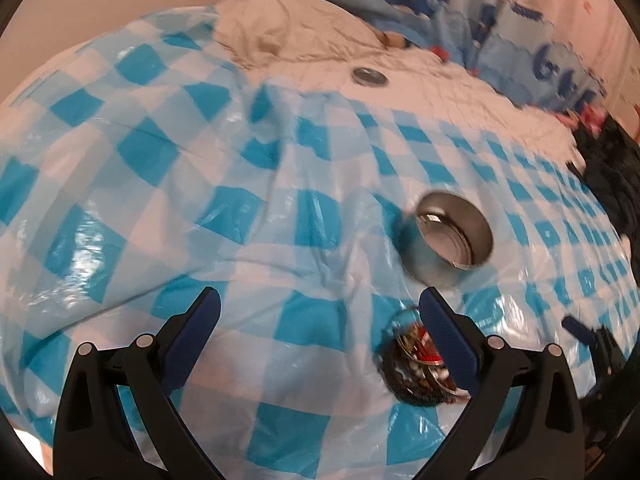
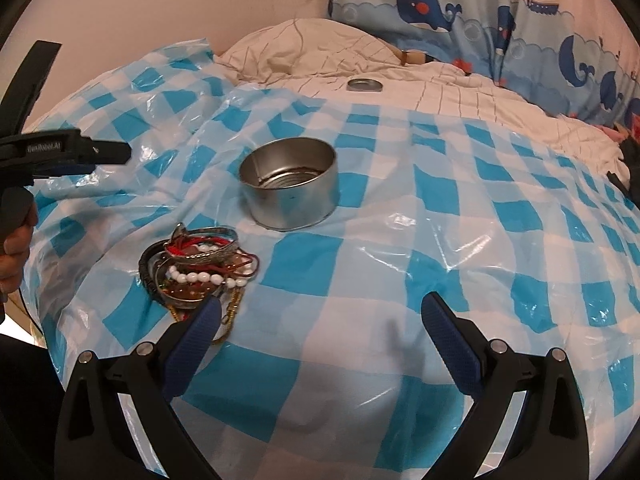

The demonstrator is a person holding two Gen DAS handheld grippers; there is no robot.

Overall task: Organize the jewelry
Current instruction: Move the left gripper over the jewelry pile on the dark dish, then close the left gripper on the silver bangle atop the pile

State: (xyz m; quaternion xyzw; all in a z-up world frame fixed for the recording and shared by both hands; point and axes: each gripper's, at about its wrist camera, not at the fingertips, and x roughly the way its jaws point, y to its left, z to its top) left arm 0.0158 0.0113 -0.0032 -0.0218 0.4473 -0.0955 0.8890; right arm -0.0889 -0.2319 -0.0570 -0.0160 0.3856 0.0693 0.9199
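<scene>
A pile of jewelry [image 2: 198,266], with bangles, white beads and chains, lies on a blue-and-white checked plastic sheet [image 2: 400,260]. An open, empty round metal tin [image 2: 289,190] stands just behind it. My right gripper [image 2: 320,312] is open and empty, its left fingertip at the pile's near edge. My left gripper [image 1: 320,308] is open and empty; the jewelry pile [image 1: 416,360] lies partly behind its right finger, and the tin [image 1: 448,240] is beyond it. The left gripper also shows in the right wrist view [image 2: 100,152] at the far left.
The tin's lid [image 2: 364,85] lies on a white checked duvet [image 2: 460,96] behind the sheet. A whale-print blue fabric [image 2: 460,12] runs along the back. Dark cloth [image 1: 608,172] lies at the right edge.
</scene>
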